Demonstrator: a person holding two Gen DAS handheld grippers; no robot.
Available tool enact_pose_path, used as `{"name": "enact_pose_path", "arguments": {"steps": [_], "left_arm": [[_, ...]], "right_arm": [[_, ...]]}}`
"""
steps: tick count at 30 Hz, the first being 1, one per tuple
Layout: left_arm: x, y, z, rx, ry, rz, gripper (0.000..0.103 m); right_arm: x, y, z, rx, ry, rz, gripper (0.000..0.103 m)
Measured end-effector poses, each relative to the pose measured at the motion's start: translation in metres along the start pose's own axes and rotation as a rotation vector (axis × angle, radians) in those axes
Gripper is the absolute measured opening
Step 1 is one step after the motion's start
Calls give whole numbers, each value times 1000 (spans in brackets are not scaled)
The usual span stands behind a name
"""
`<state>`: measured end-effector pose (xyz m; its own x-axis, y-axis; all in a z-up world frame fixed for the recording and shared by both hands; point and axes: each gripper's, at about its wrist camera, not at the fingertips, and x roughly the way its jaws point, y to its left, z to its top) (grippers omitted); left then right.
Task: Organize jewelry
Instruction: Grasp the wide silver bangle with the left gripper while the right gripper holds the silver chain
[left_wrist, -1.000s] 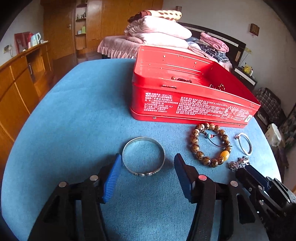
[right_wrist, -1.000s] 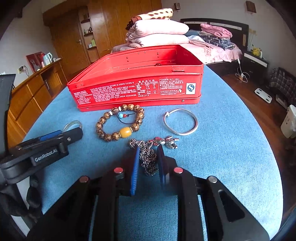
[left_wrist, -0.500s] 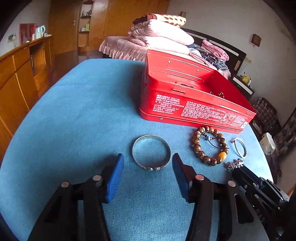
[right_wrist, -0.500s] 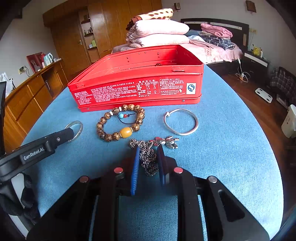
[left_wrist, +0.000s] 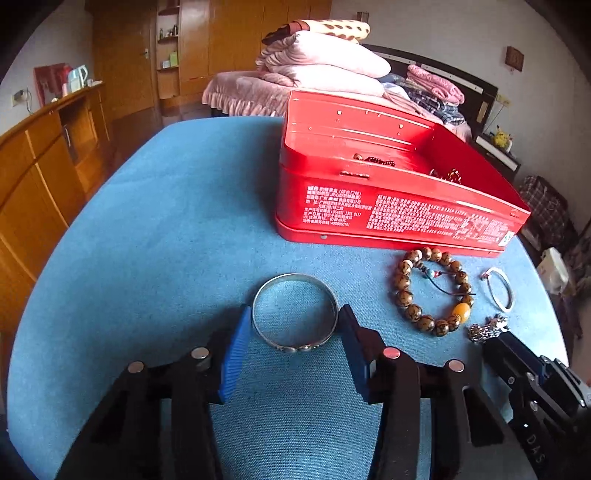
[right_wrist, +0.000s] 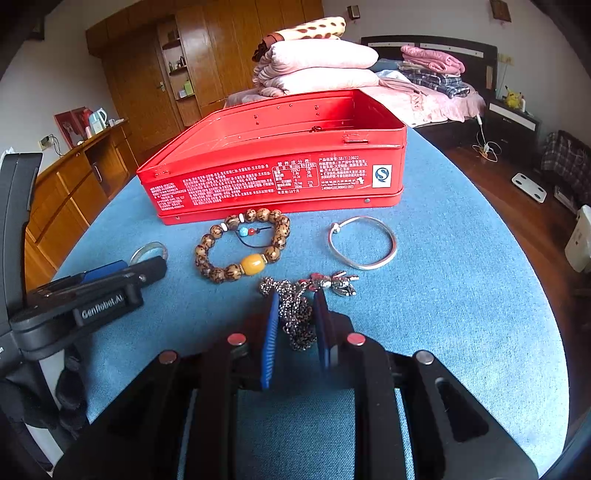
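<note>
A wide silver bangle (left_wrist: 294, 313) lies on the blue table between the open fingers of my left gripper (left_wrist: 295, 314); its edge shows in the right wrist view (right_wrist: 149, 251). My right gripper (right_wrist: 297, 295) is shut on a silver chain necklace (right_wrist: 295, 314) with a small charm (right_wrist: 340, 283), which rests on the cloth. A brown bead bracelet (right_wrist: 242, 245) and a thin silver bangle (right_wrist: 364, 242) lie in front of the open red tin box (right_wrist: 280, 177), which holds some dark red beads (left_wrist: 376, 160).
The round table has a blue cloth (left_wrist: 147, 240). Its edge drops off to the floor at the right (right_wrist: 535, 240). A wooden cabinet (left_wrist: 40, 166) stands to the left, a bed with folded blankets (left_wrist: 325, 66) behind.
My left gripper has moved forward, so its fingers now flank the wide silver bangle. My right gripper has stayed shut on the chain necklace.
</note>
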<state>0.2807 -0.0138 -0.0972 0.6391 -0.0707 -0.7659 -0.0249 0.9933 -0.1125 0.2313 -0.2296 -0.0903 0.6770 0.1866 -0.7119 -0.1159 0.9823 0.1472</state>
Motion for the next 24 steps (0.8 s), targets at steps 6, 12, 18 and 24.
{"name": "enact_pose_path", "arguments": {"steps": [6, 12, 18, 24], "left_arm": [[-8, 6, -8, -15, -18, -35, 47], [-20, -5, -25, 10, -45, -26, 47], [-29, -14, -37, 35, -58, -57, 47], [-31, -14, -38, 35, -64, -61, 47]], "right_arm": [[-2, -1, 0, -2, -4, 4, 18], [-7, 4, -3, -15, -28, -19, 17], [-9, 2, -5, -1, -31, -19, 16], [-12, 5, -6, -13, -18, -27, 16]]}}
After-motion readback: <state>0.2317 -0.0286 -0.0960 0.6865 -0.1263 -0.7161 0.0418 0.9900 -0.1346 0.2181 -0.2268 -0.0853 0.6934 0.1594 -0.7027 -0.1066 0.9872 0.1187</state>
